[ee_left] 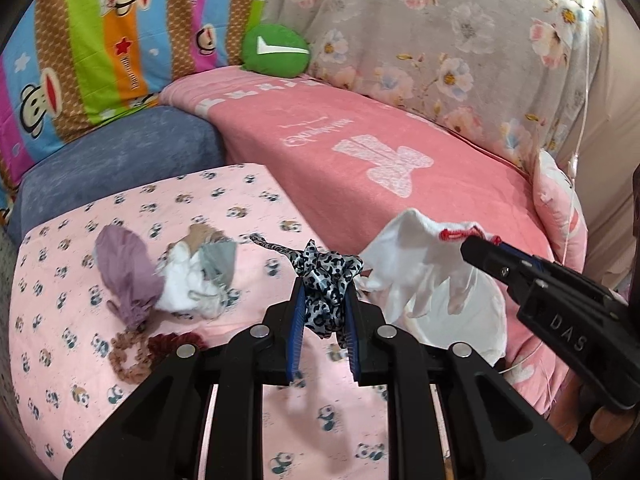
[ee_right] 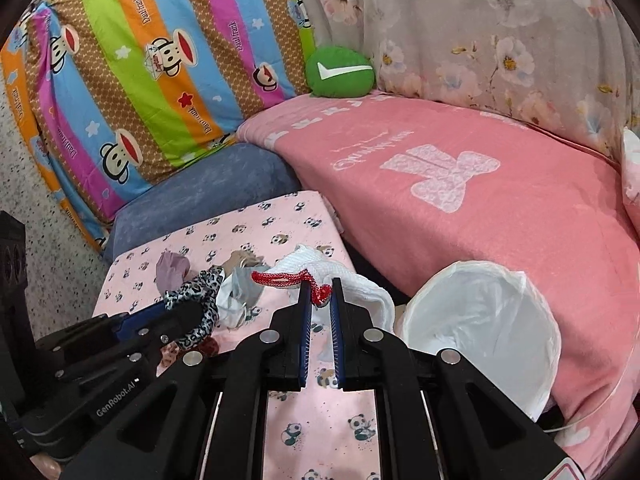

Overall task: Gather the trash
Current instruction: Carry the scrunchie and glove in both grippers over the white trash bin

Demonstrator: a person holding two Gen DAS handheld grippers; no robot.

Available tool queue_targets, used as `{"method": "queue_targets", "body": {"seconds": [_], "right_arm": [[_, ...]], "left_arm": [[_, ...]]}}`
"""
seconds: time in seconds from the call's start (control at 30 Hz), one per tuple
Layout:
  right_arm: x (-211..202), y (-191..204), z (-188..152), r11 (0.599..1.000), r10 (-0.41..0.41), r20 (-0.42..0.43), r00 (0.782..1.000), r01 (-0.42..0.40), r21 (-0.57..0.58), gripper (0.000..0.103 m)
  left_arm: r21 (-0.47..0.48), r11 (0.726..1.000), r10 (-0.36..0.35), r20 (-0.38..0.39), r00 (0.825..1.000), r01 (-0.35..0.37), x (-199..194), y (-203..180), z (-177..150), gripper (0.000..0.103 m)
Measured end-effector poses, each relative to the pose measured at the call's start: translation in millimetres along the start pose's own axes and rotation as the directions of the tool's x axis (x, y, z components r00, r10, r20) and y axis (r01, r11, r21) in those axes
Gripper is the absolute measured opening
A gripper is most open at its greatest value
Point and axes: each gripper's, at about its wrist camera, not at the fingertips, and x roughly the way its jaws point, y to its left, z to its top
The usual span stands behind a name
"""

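My left gripper (ee_left: 323, 288) is shut on a leopard-print cloth scrunchie (ee_left: 326, 276) and holds it above the panda-print surface (ee_left: 168, 208). It also shows in the right wrist view (ee_right: 196, 304). My right gripper (ee_right: 320, 292) is shut on the red-trimmed cuff of a white glove (ee_right: 344, 280), which hangs over the rim of a white-lined bin (ee_right: 480, 320). In the left wrist view the glove (ee_left: 420, 264) dangles above the bin (ee_left: 460, 320), with the right gripper (ee_left: 480, 246) at its cuff.
A purple cloth (ee_left: 124, 268), a white and grey cloth bundle (ee_left: 200, 276) and brown and maroon scrunchies (ee_left: 152, 350) lie on the panda-print surface. A pink blanket (ee_left: 360, 140), a blue cushion (ee_left: 120, 160), a striped pillow (ee_left: 120, 40) and a green cushion (ee_left: 276, 50) lie behind.
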Motion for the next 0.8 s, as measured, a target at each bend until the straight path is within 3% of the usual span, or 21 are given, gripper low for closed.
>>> {"method": "queue_targets", "body": {"seconds": [0.23, 0.6, 0.73, 0.77, 0.8], "right_arm": [[-17.9, -52.9, 9.3, 0.996, -0.06, 0.036, 0.998, 0.057, 0.069, 0.01], [-27.0, -136.4, -3.7, 0.971, -0.142, 0.028, 0.989, 0.134, 0.2, 0.011], [-29.0, -152.4, -6.9, 0.962, -0.166, 0.029, 0.986, 0.155, 0.224, 0.016], [-29.8, -155.6, -6.8, 0.96, -0.17, 0.032, 0.985, 0.159, 0.229, 0.016], [-30.3, -157.8, -7.2, 0.959, -0.175, 0.033, 0.984, 0.162, 0.234, 0.017]], "left_arm": [[0.07, 0.995, -0.065, -0.017, 0.998, 0.066, 18.3, -44.7, 9.9, 0.018], [0.157, 0.976, -0.141, -0.083, 0.987, 0.153, 51.8, -112.9, 14.3, 0.019], [0.173, 0.969, -0.161, -0.098, 0.982, 0.176, 60.7, -130.3, 13.2, 0.021], [0.175, 0.967, -0.168, -0.105, 0.98, 0.184, 62.9, -133.3, 13.1, 0.028], [0.175, 0.968, -0.165, -0.106, 0.981, 0.181, 64.3, -135.3, 13.6, 0.048]]}}
